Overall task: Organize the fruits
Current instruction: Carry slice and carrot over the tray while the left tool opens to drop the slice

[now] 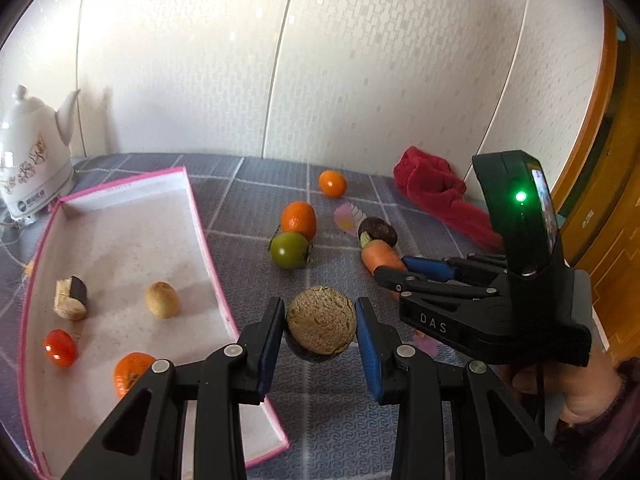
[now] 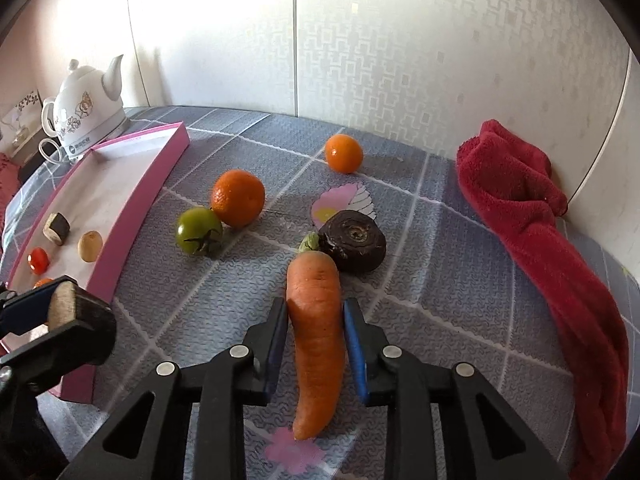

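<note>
My left gripper (image 1: 320,303) is shut on a round cut piece (image 1: 322,322) with a tan face and dark skin, held above the cloth beside the pink-rimmed tray (image 1: 200,220). The tray holds a similar cut chunk (image 1: 72,298), a tan oval fruit (image 1: 162,300), a red tomato (image 1: 60,348) and an orange (image 1: 130,372). My right gripper (image 2: 315,304) straddles a carrot (image 2: 316,340) lying on the cloth; its pads stand close beside the carrot without clamping it. A green tomato (image 2: 199,231), two oranges (image 2: 238,198) (image 2: 344,153) and a dark round root (image 2: 354,246) lie ahead.
A white teapot (image 2: 86,110) stands behind the tray at the back left. A red towel (image 2: 532,216) lies along the wall on the right. The grey checked tablecloth (image 2: 440,280) ends at the papered wall. A hand and sleeve (image 1: 588,392) hold the right gripper.
</note>
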